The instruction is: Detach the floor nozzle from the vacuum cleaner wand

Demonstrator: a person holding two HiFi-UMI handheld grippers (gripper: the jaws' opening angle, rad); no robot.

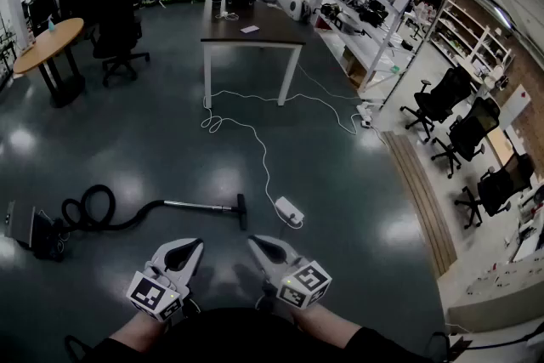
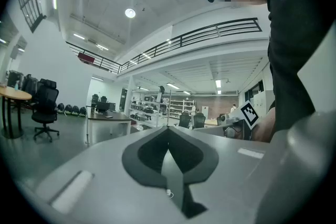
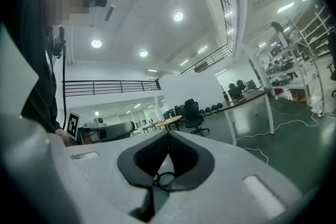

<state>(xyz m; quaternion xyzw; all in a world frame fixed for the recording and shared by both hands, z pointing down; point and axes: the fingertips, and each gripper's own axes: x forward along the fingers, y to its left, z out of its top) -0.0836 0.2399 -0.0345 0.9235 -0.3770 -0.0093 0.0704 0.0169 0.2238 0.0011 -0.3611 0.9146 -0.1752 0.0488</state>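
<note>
The vacuum cleaner lies on the dark floor in the head view. Its body is at the left, the black hose is coiled beside it, and the metal wand runs right to the black floor nozzle, which is attached. My left gripper and right gripper are held level just nearer than the nozzle, above the floor and touching nothing. Both are shut and empty. The left gripper and right gripper show their jaws closed together in their own views.
A white power strip lies just right of the nozzle, with its white cable trailing back to a dark table. A round wooden table and office chairs stand at the left. Shelving and more chairs line the right.
</note>
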